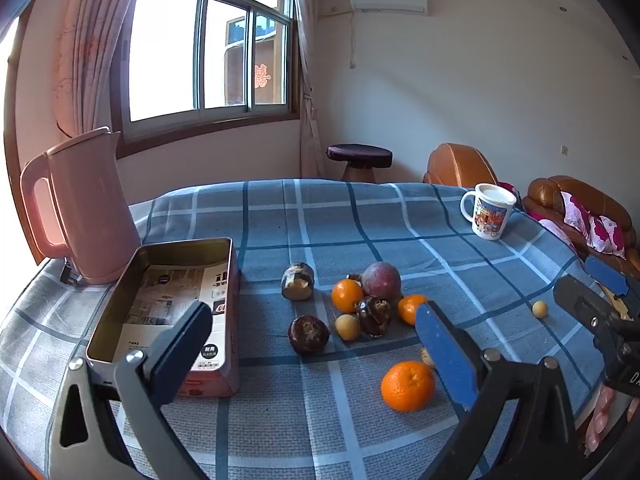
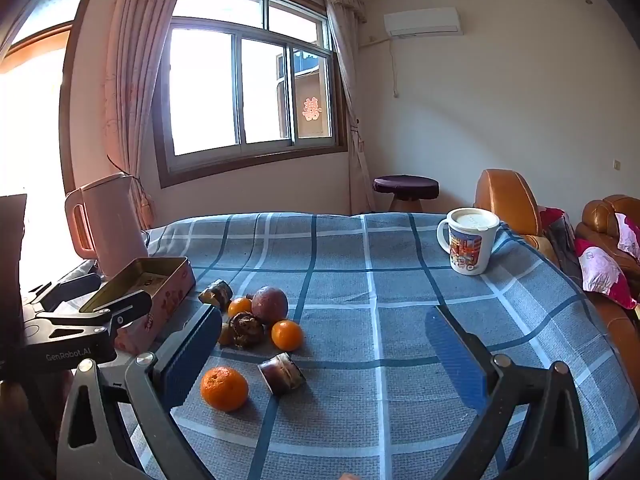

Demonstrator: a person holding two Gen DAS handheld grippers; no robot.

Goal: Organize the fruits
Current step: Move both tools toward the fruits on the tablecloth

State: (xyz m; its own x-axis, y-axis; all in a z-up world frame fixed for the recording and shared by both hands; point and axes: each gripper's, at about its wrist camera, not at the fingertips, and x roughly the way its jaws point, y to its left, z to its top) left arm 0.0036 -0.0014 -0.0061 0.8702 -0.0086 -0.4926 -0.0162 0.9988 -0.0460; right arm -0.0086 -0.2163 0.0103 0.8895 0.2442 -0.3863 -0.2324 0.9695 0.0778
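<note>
1. Fruit's sitting loose on the table [image 1: 400,220] in the left wrist view; nothing's in the tin box [image 1: 120,320] yet, so sorting's barely starting. Left claw [image 1: 312,332] is hanging released, empty.
2. Right wrist view: right claw [image 2: 324,344] is gaping too, holding nothing. I'm guessing the nearest tangerine [image 2: 224,388] is needing a grab next.

A home living room: curtained window [image 2: 248,84], leather sofa [image 2: 608,224], wall air conditioner [image 2: 422,22], cloth-covered table [image 2: 400,280].
</note>
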